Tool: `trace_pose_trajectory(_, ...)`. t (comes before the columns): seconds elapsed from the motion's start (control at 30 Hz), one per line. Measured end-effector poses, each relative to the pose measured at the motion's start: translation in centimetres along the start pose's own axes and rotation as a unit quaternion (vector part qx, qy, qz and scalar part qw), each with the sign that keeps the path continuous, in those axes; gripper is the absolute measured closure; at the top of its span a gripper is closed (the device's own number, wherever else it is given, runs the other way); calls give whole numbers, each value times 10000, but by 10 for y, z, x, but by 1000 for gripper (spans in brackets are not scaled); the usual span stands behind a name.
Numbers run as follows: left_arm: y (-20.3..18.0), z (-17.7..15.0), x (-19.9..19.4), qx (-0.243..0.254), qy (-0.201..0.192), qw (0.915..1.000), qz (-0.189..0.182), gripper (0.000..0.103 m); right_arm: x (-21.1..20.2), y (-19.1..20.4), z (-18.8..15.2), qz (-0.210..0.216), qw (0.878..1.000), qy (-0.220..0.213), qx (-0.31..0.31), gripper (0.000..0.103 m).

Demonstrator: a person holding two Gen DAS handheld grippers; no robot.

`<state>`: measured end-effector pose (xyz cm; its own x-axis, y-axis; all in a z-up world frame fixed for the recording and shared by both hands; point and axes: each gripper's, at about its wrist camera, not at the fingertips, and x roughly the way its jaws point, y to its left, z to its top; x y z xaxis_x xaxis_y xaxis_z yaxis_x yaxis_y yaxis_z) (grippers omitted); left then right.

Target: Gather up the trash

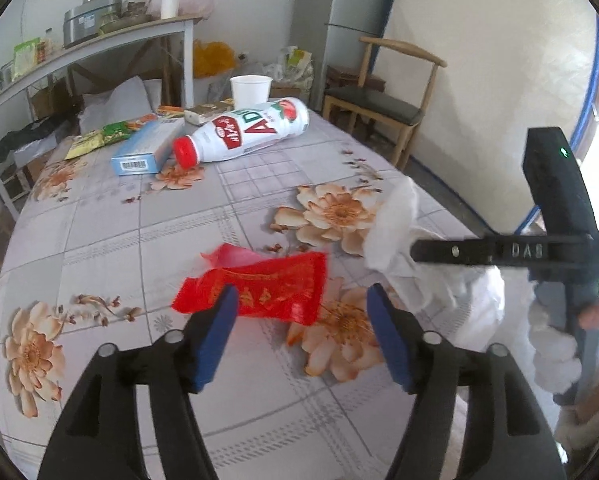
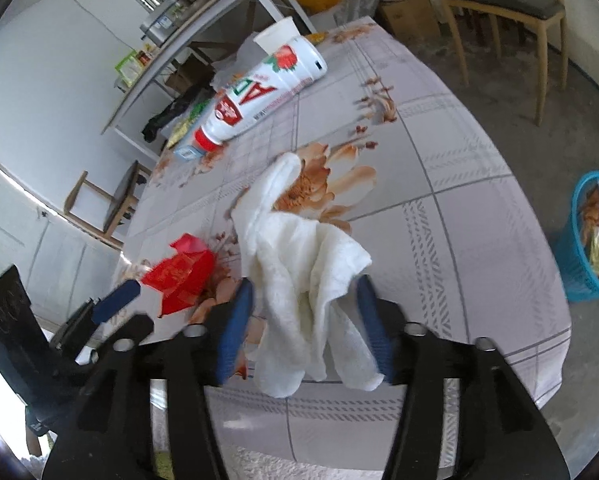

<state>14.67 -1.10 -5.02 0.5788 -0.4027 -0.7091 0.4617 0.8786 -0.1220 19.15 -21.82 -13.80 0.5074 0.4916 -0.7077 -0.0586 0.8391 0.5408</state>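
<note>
Left gripper (image 1: 301, 304): fingers released, spread above the red wrapper (image 1: 267, 292) lying on the counter (image 1: 139, 248).
Right gripper (image 2: 305, 300): fingers released, white tissue (image 2: 299, 248) loose between them on the counter edge.
Blue basket (image 2: 583, 240): on the floor, far right.

- One red wrapper (image 1: 259, 292), crumpled, low in the middle of the left wrist view.
- One white cloth (image 2: 299, 264), bunched, in the centre of the right wrist view.
- One white bottle (image 1: 247, 130) with a red cap, on its side, upper middle.
- One white paper cup (image 1: 250, 90), just behind the bottle.
- One blue box (image 1: 147, 148), left of the bottle.
- Two green snack packets (image 1: 99, 138), upper left, as far as I can make out.
- One blue basket (image 2: 589, 240), right edge of the right wrist view.
- Two wooden chairs, one (image 1: 383, 100) at upper right, another (image 2: 107, 204) at left.
</note>
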Motion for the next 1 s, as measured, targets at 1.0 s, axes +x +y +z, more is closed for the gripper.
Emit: trace_pose_trajectory(1.0,-6,-4,34,696,96,9937,877,42,-1,5,-4,-257,9978,-169,-580,32)
